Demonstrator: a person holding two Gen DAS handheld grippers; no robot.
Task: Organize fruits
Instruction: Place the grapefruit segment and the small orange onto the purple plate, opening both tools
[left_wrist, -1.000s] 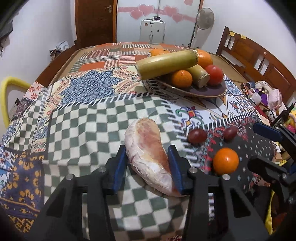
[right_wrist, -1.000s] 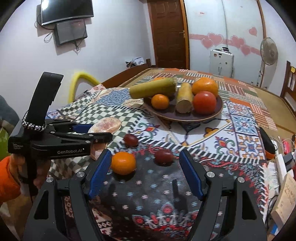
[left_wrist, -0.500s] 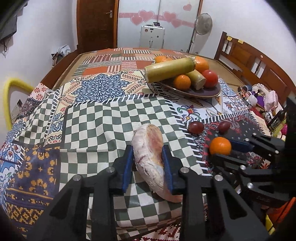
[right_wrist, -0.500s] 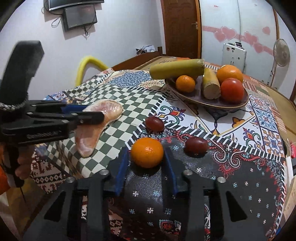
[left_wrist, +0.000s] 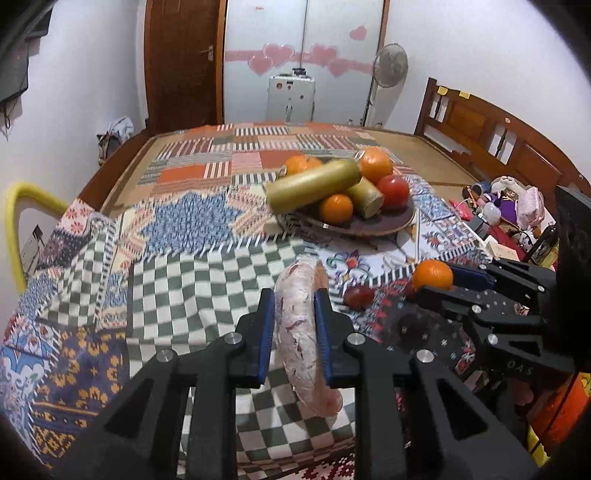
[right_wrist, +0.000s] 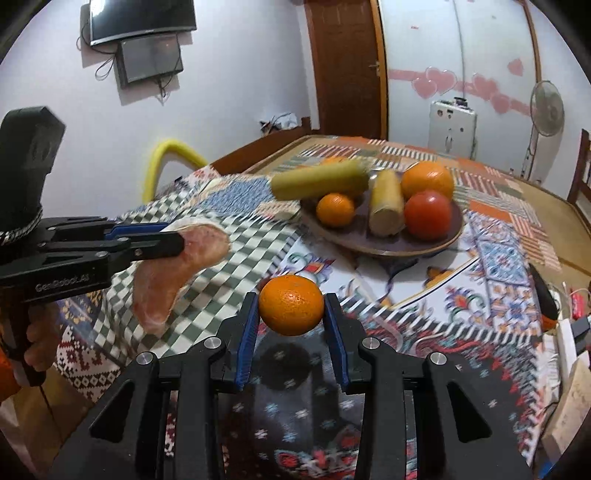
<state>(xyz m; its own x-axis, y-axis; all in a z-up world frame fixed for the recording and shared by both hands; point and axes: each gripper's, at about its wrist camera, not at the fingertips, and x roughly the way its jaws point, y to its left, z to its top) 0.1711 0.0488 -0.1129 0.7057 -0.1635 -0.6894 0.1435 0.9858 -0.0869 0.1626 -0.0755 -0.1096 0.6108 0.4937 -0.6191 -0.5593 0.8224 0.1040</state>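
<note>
While both your grippers are loaded, the patchwork tablecloth fills most of each frame.

Up in the upper right of the right wrist view sits the plate with fruit piled on it. Your left gripper is clamped on the pale pink pomelo wedge, lower centre of its view, off the cloth. Your right gripper is squeezing the small orange, dead centre, lifted over its shadow. One dark plum lies just right of the wedge.
</note>
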